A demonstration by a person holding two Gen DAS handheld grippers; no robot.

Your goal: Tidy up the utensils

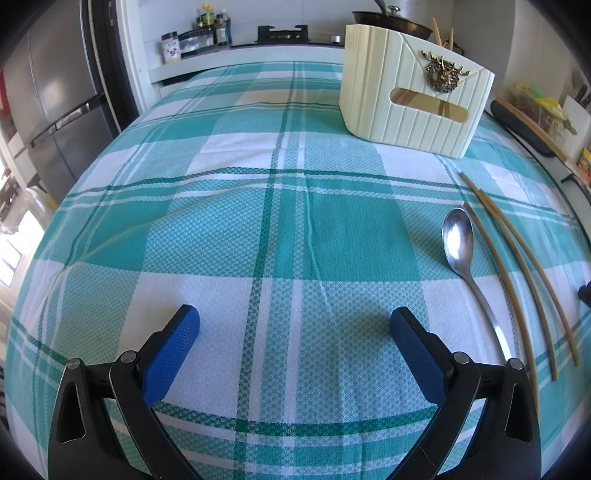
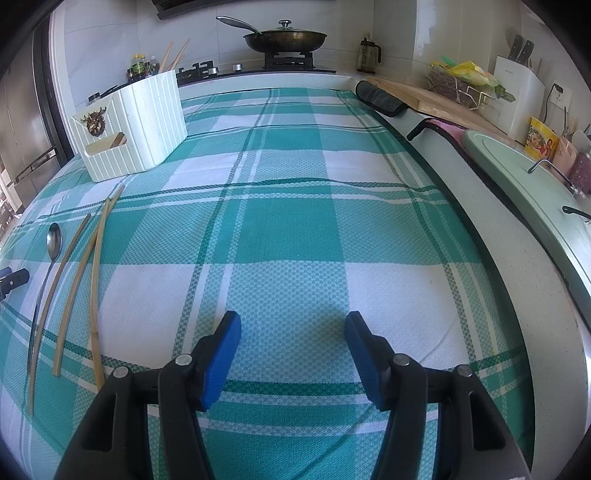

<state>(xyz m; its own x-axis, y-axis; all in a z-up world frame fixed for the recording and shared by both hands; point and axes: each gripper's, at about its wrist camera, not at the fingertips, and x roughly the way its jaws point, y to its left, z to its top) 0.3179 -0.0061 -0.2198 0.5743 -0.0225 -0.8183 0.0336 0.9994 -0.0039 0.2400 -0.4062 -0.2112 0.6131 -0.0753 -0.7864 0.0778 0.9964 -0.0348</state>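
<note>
A steel spoon (image 1: 458,240) lies on the teal plaid cloth (image 1: 258,221), with three bamboo chopsticks (image 1: 517,266) beside it on its right. My left gripper (image 1: 294,312) hovers just left of the spoon, wide open with only cloth between its blue pads. A cream ribbed utensil holder (image 1: 406,110) with a brass deer badge stands behind them, with chopsticks (image 1: 437,31) poking out of its top. In the right wrist view the spoon (image 2: 53,236) and chopsticks (image 2: 79,266) lie far left and the holder (image 2: 147,122) is back left. My right gripper (image 2: 293,315) is open over bare cloth.
A lidded pan (image 2: 284,38) sits on the stove behind the counter, with bottles (image 1: 208,22) beside it. A fridge (image 1: 55,92) stands at the left. To the right are a wooden board (image 2: 424,92), a knife block (image 2: 517,92) and a pale green sink cover (image 2: 517,173).
</note>
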